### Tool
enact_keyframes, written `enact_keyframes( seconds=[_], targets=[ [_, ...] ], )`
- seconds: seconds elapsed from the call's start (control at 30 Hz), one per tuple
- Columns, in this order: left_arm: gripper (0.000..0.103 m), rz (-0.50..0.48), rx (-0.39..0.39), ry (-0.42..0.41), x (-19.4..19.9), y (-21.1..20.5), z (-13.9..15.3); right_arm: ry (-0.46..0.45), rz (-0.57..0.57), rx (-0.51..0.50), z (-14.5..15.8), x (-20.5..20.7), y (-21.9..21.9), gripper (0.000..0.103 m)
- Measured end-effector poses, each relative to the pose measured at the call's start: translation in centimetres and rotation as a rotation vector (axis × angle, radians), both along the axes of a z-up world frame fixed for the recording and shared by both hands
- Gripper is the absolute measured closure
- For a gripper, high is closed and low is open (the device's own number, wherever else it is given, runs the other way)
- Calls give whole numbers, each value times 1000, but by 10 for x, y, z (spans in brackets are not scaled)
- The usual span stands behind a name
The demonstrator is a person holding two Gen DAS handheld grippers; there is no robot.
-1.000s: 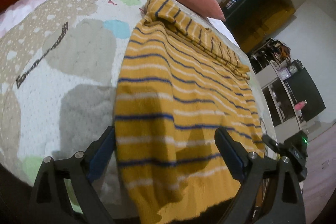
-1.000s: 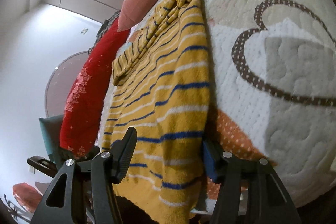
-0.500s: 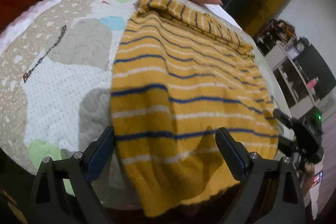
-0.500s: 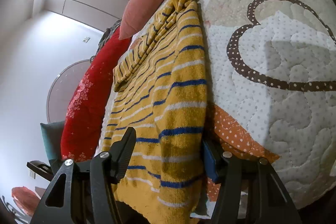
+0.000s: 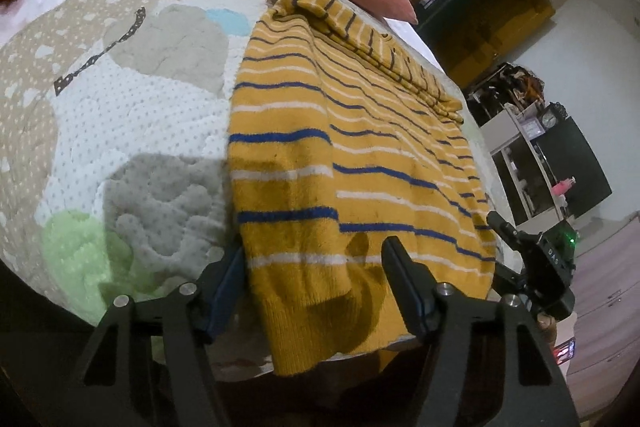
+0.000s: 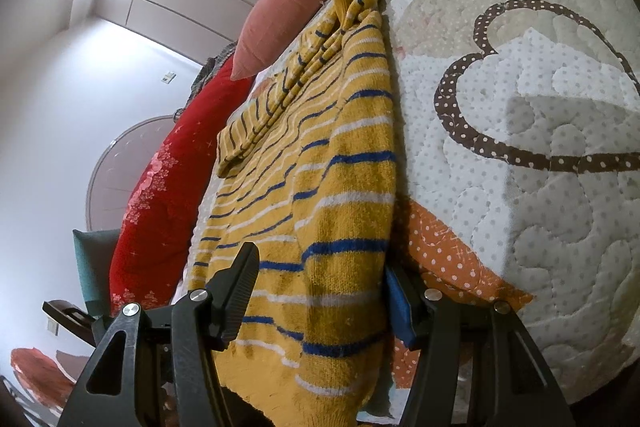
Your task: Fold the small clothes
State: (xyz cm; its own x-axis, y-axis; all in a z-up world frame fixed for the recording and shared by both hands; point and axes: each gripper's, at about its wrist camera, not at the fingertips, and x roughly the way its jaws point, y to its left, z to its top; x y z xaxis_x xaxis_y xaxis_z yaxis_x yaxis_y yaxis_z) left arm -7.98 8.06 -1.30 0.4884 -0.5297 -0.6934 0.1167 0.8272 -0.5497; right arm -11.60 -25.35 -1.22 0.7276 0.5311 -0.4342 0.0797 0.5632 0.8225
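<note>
Sweater: flat on the bed quilt, hem at the near edge.
Left gripper: narrower than before, jaws just closing astride the hem, not yet pinching.
Right gripper: unchanged, spread astride the hem's other corner.

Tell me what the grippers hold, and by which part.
Nothing clamped yet. The left gripper, jaws just closing, and the right gripper each straddle the bottom hem of the striped sweater.

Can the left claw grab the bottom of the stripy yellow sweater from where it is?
Probably yes. The left claw already straddles the sweater's hem at its corner, nothing between them. Its jaws have just been closing but don't look pressed on it yet.
</note>
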Motion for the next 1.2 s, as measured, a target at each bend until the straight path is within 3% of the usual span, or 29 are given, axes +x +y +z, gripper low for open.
enact_keyframes(
  seconds=[0.13,0.47,1.2],
  targets=[
    [29,5,-27,6,1,1,-1,-6,-4,-12,1,0,2,41],
    [25,3,-28,9,1,-2,-2,-30,-12,-36,0,-3,5,41],
    [21,1,-41,14,3,-2,-6,-48,-19,-61,2,-4,6,41]
  ],
)
